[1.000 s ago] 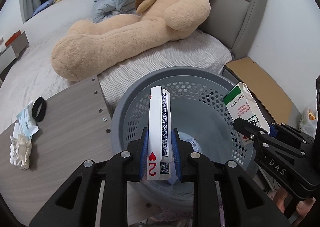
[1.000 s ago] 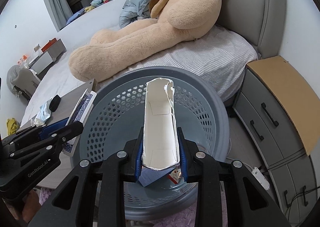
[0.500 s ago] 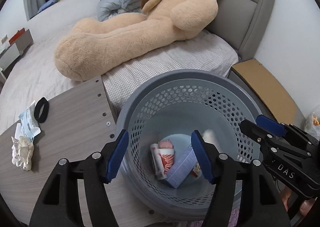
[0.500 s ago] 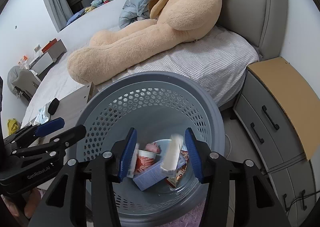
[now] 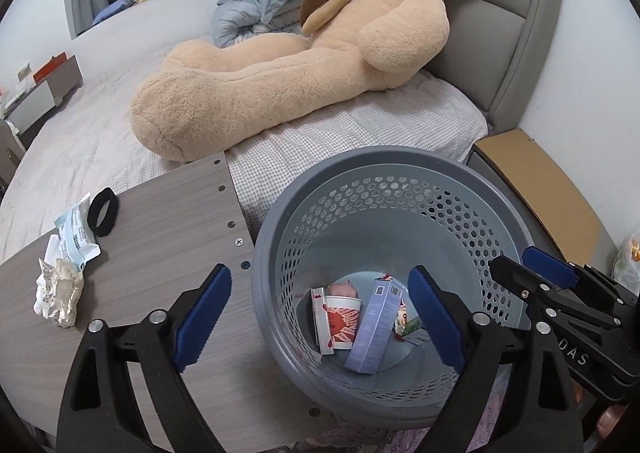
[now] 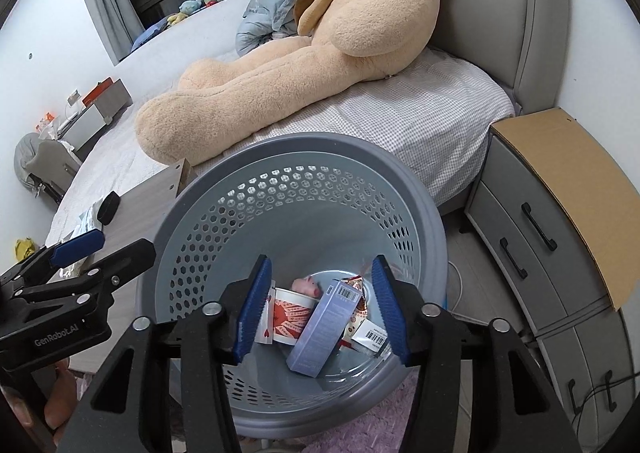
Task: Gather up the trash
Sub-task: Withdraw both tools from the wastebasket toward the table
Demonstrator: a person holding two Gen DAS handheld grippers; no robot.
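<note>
Two tools, left tool (image 5: 320, 317) and right tool (image 6: 320, 305), hang spread and empty over the grey basket (image 5: 472, 189). Lavender box (image 5: 372, 329), paper cup (image 5: 342, 317) lie inside; crumpled wrappers (image 5: 58, 295) on tabletop (image 5: 160, 237).

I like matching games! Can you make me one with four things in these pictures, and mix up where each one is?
Things:
1. teddy bear
2. crumpled paper
3. purple box
4. black hair tie

Places:
A. on the wooden table, far end, beside a wrapper
B. inside the grey basket
C. lying on the bed
D. on the wooden table, nearest the left gripper

Pairs: 1-C, 2-D, 3-B, 4-A
</note>
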